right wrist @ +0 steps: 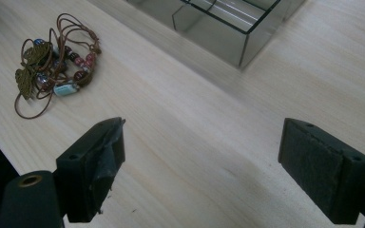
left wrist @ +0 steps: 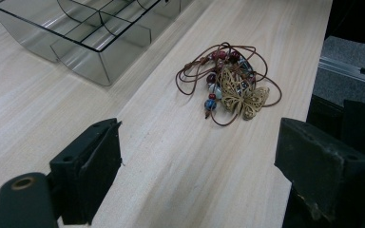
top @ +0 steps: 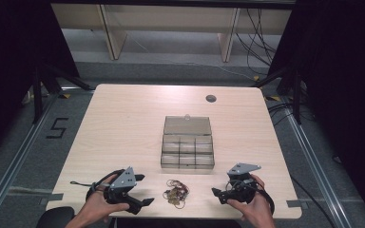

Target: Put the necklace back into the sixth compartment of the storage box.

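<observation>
A tangle of brown cord with coloured beads and a brass butterfly pendant (top: 176, 192) lies near the table's front edge, between my two grippers. The left gripper (top: 143, 189) rests left of it, open and holding nothing. In the left gripper view the bead tangle (left wrist: 230, 83) lies ahead of the spread jaws of that gripper (left wrist: 204, 171). My right gripper (top: 222, 185) sits right of the pile, also open and holding nothing. From the right gripper (right wrist: 202, 173) the tangle (right wrist: 52, 66) shows at the far left. Behind the pile stands a clear compartment box (top: 187, 153).
The box's lid (top: 187, 125) lies open flat behind it, and its compartments (left wrist: 85, 33) (right wrist: 228, 23) look bare. A round cable hole (top: 211, 98) sits at the table's back right. The wooden table's front edge (top: 180, 214) runs just below the pile.
</observation>
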Demonstrator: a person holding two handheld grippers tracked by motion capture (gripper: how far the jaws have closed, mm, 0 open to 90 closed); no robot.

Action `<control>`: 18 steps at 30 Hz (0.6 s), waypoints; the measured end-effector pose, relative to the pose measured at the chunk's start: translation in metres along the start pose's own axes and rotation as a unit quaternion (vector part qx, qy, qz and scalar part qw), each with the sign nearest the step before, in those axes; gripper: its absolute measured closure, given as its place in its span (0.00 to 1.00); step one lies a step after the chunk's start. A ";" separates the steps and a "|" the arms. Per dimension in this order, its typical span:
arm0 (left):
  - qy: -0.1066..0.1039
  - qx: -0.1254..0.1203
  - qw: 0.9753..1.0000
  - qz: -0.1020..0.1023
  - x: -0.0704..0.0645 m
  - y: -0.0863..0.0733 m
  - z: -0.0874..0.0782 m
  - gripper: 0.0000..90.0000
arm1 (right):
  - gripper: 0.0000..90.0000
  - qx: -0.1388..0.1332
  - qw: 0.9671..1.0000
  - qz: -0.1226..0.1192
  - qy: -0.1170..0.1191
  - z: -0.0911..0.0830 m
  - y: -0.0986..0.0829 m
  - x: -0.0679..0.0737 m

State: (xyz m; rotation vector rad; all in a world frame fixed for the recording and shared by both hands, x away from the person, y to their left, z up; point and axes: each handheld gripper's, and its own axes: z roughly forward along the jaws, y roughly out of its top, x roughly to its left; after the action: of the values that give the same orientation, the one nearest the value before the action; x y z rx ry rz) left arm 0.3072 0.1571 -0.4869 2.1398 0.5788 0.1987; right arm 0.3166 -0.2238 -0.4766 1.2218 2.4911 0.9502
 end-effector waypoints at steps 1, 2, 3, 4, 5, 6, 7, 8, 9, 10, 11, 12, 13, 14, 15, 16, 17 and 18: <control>0.000 0.000 1.000 0.000 0.000 0.000 0.000 0.17 | 0.18 0.000 1.000 0.000 0.000 0.000 0.000 0.000; -0.002 -0.002 1.000 0.001 0.000 0.000 0.000 0.17 | 0.19 0.001 1.000 0.001 0.000 0.000 0.000 0.000; 0.000 0.000 1.000 0.001 0.000 0.000 0.000 0.17 | 0.19 0.002 1.000 -0.002 0.001 0.000 0.001 0.000; -0.004 0.000 1.000 0.001 0.000 0.000 0.000 0.17 | 0.19 0.004 1.000 -0.002 0.003 0.000 0.002 0.002; -0.002 -0.001 1.000 -0.001 0.000 0.000 0.000 0.17 | 0.19 0.004 1.000 -0.002 0.003 0.000 0.002 0.002; -0.004 0.000 1.000 0.000 0.000 0.000 0.000 0.17 | 0.19 0.007 1.000 0.002 0.006 -0.001 0.003 0.003; -0.004 0.000 1.000 0.000 0.000 0.000 0.000 0.17 | 0.19 0.007 1.000 -0.005 0.007 0.000 0.004 0.004; -0.004 0.000 1.000 0.001 0.000 0.000 0.000 0.17 | 0.19 0.007 1.000 -0.007 0.007 0.000 0.005 0.005; -0.004 -0.001 1.000 0.001 0.000 0.000 0.000 0.17 | 0.19 0.009 1.000 -0.004 0.011 -0.001 0.006 0.007; -0.004 0.000 1.000 0.000 0.000 0.000 0.000 0.17 | 0.19 0.009 1.000 -0.006 0.013 -0.001 0.008 0.008; -0.004 0.000 1.000 0.000 0.000 0.000 0.000 0.17 | 0.19 0.008 1.000 -0.013 0.013 0.000 0.008 0.008; -0.004 0.000 1.000 -0.001 0.000 0.000 0.000 0.17 | 0.19 0.008 1.000 -0.013 0.013 0.000 0.008 0.008; -0.004 0.000 1.000 -0.001 0.000 0.000 0.000 0.17 | 0.19 0.003 1.000 -0.009 0.018 0.001 0.010 0.012; -0.004 0.000 1.000 -0.001 0.000 0.000 0.000 0.17 | 0.19 0.005 1.000 -0.008 0.020 0.001 0.011 0.014; -0.004 0.000 1.000 -0.001 0.000 0.000 0.000 0.17 | 0.19 0.009 0.999 -0.024 0.021 0.001 0.013 0.013; -0.002 -0.002 1.000 -0.001 0.000 0.000 0.000 0.17 | 0.19 0.013 0.999 -0.022 0.024 0.001 0.014 0.015; -0.002 -0.002 1.000 -0.001 0.000 0.000 0.000 0.17 | 0.19 0.013 0.999 -0.022 0.024 0.001 0.014 0.015; -0.002 -0.003 1.000 -0.001 0.000 0.000 0.000 0.17 | 0.18 0.009 0.999 -0.029 0.025 0.004 0.016 0.018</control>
State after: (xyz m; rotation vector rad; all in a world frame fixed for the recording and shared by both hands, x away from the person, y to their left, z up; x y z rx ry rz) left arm 0.3069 0.1571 -0.4866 2.1340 0.5773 0.1940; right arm 0.3177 -0.2011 -0.4679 1.1387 2.5631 0.9579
